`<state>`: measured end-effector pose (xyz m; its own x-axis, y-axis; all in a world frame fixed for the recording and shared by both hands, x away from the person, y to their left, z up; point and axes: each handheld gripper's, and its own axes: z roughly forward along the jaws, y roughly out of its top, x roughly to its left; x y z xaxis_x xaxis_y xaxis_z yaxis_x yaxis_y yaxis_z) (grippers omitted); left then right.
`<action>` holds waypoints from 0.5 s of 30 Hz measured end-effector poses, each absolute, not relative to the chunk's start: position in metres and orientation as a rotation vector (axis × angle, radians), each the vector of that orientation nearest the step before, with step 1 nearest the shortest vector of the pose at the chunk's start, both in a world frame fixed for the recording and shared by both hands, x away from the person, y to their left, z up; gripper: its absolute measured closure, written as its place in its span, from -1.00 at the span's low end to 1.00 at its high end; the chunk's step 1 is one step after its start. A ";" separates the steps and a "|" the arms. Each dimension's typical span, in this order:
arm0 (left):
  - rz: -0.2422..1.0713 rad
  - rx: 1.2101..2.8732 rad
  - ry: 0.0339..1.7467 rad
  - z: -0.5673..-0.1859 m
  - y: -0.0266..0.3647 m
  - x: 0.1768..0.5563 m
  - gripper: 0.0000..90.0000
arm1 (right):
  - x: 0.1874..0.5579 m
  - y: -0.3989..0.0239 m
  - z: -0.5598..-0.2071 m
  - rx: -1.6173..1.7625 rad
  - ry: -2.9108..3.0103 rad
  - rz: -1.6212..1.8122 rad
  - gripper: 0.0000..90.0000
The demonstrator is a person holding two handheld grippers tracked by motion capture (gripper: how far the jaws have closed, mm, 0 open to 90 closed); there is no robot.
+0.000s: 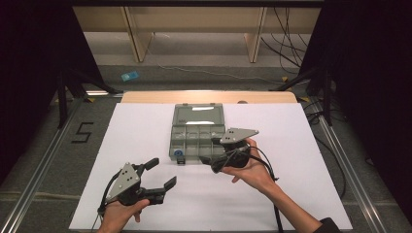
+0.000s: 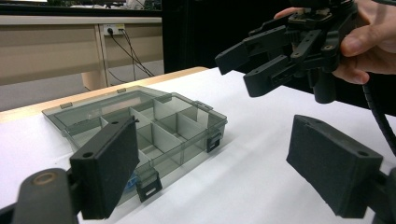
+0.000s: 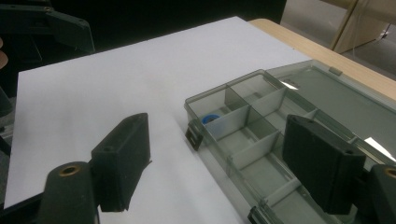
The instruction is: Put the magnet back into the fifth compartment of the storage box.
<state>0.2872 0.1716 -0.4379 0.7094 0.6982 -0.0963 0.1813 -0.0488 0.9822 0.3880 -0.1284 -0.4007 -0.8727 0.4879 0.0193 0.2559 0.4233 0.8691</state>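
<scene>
At table centre, toward 12 o'clock: lying open, a smoky compartment box [image 1: 197, 137], lid folded back flat, front latches hanging loose at 6 o'clock.

Hovering just off the box's 3–4 o'clock corner: right hand-held gripper [image 1: 208, 160], jaws standing wide, nothing between them. Waiting near 7 o'clock, well apart from the box: left hand-held gripper [image 1: 162, 174], jaws wide too, gripping nothing.

Judging the step: approaching the box, likely going for the small blue piece [image 3: 211, 117] in the corner cell nearest the left latch. Next move calling for a drop of the right jaws into that cell, clearing the thin dividers, then closing gently on a small, probably slippery part.

Right gripper view: catching the blue piece clearly, lying against the cell wall, plus the divider layout. High view: giving the same piece as a blue dot [image 1: 179, 153] at the box's 7 o'clock corner. Left gripper view: showing the right hand-held gripper raised above the table beyond the box.
</scene>
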 end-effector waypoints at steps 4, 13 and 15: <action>0.488 1.597 0.733 -0.438 0.172 0.287 -0.65 | 0.384 -0.137 -0.402 0.673 2.432 1.442 -0.46; 0.487 1.603 0.734 -0.438 0.171 0.287 -0.65 | 0.375 -0.157 -0.403 0.701 2.374 1.489 -0.46; 0.487 1.606 0.734 -0.438 0.172 0.287 -0.65 | 0.373 -0.160 -0.403 0.705 2.374 1.489 -0.47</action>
<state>0.2874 0.1716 -0.4384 0.7091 0.6988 -0.0942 0.1850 -0.0555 0.9812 0.3729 -0.1600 -0.4027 -0.8513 0.5230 0.0424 0.2659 0.3602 0.8942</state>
